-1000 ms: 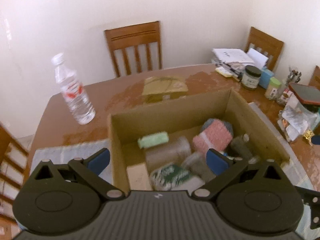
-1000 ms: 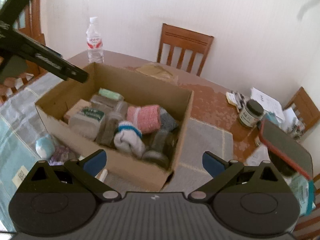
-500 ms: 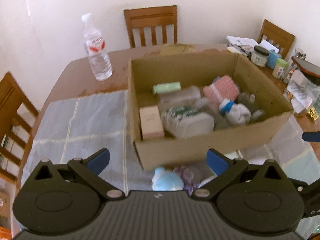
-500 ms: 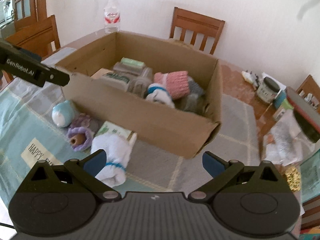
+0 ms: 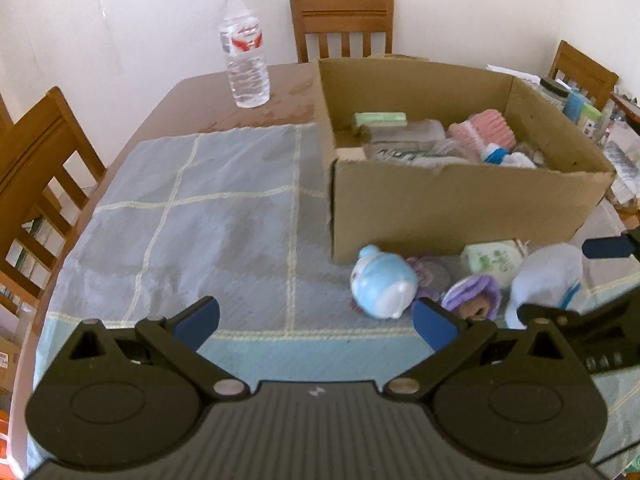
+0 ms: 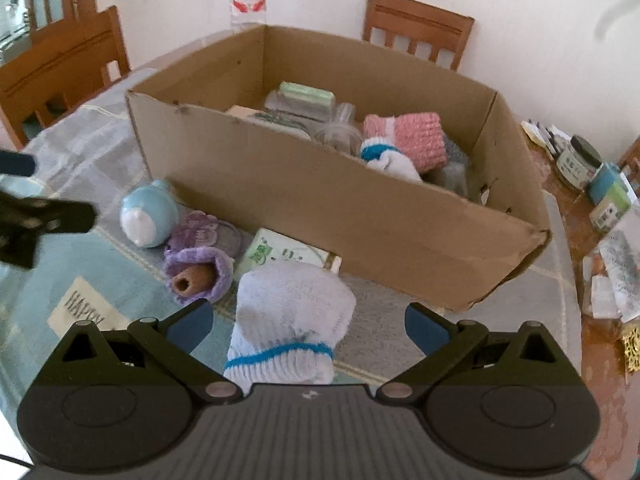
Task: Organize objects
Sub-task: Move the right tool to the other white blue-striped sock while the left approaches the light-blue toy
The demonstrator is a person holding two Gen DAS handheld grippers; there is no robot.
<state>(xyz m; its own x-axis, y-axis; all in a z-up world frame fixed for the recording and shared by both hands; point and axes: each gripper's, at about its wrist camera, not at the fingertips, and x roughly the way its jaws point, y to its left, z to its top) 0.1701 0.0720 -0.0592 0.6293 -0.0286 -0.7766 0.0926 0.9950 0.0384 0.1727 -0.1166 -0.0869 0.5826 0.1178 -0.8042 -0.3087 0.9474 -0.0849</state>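
A cardboard box [image 5: 460, 204] [image 6: 320, 200] holds socks, a pink cloth, a green bar and packets. In front of it on the cloth lie a light blue plush toy [image 5: 382, 282] [image 6: 149, 213], a purple knitted item [image 5: 476, 294] [image 6: 200, 270], a green-printed packet [image 5: 493, 258] [image 6: 280, 254] and a rolled white sock with a blue stripe [image 5: 546, 276] [image 6: 290, 320]. My left gripper [image 5: 316, 318] is open, low over the cloth, left of the toy. My right gripper [image 6: 308, 320] is open with the white sock between its fingers, not touching them.
A water bottle [image 5: 244, 44] stands on the brown table [image 5: 192, 100] behind the checked cloth [image 5: 200, 208]. Wooden chairs [image 5: 342, 26] ring the table. Jars, papers and packets [image 6: 600, 184] crowd the right side.
Both grippers have pulled back from above the box and dropped low in front of it. The loose items before the box came into view, and the white sock now lies between the right fingers.
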